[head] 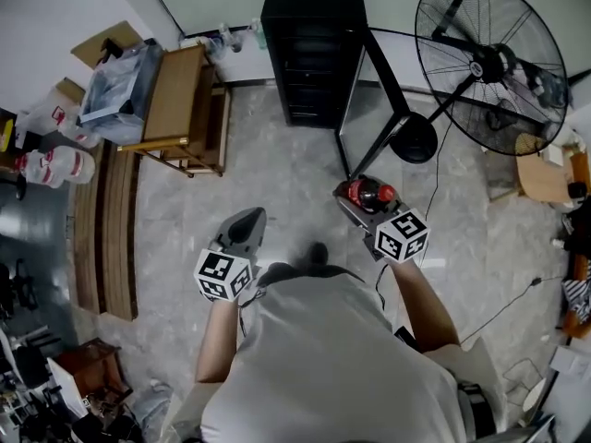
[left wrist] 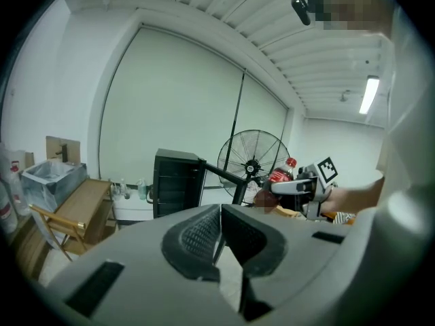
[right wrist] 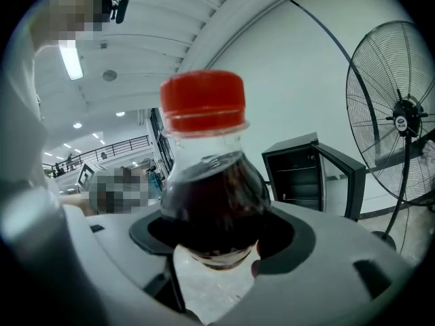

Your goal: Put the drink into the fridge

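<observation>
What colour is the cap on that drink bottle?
Red; the cap shows best in the right gripper view.

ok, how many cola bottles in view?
1: the cola bottle is held in the right gripper, out in front of the open fridge. Others may be hidden elsewhere.

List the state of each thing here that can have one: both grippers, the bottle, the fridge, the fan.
right gripper: shut on the drink bottle.
drink bottle: red cap on, dark drink inside, gripped at its body.
left gripper: jaws together, nothing between them.
fridge: door swung open.
floor fan: standing upright; whether it is running cannot be told.
</observation>
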The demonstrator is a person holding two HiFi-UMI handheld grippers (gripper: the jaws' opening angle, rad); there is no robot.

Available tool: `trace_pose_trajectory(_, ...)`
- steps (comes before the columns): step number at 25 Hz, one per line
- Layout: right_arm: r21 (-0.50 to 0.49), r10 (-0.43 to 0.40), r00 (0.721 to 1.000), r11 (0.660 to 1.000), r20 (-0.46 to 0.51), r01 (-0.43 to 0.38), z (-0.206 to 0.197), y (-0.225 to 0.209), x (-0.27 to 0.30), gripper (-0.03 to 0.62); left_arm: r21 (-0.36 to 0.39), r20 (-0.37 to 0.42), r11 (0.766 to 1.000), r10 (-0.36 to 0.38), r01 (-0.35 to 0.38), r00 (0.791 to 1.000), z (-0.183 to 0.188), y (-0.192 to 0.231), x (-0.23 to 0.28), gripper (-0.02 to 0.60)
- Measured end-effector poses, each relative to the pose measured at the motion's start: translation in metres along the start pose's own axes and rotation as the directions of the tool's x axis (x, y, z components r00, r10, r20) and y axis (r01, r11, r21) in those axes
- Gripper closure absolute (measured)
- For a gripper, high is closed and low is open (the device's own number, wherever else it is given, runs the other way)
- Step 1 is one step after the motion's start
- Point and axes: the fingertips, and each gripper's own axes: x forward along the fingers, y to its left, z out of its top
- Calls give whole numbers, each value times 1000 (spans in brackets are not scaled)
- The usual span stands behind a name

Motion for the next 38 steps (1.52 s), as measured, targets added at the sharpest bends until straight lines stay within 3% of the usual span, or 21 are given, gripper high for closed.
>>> trace_pose_trajectory(10, 30, -33, 999, 999, -19, 34, 2, -24, 36, 284, -6, -26, 999, -40, 40, 999, 8, 38, 40, 572)
trace_pose_trajectory(19, 38, -127, 992, 991, -8, 127, 29, -46, 100, 284, 15, -29, 991, -129, 129, 991, 38, 123, 88, 572)
trace_pose_trajectory(29, 76, -266, 964, 962, 16, 264, 47, -78, 168, 284, 65, -67, 971, -228, 232, 971, 50, 210, 138, 572)
trace_pose_trajectory(38, 97, -333, 943, 939, 22, 330, 55, -96, 214, 284, 73, -101, 955, -280, 288, 955, 49, 260, 164, 572)
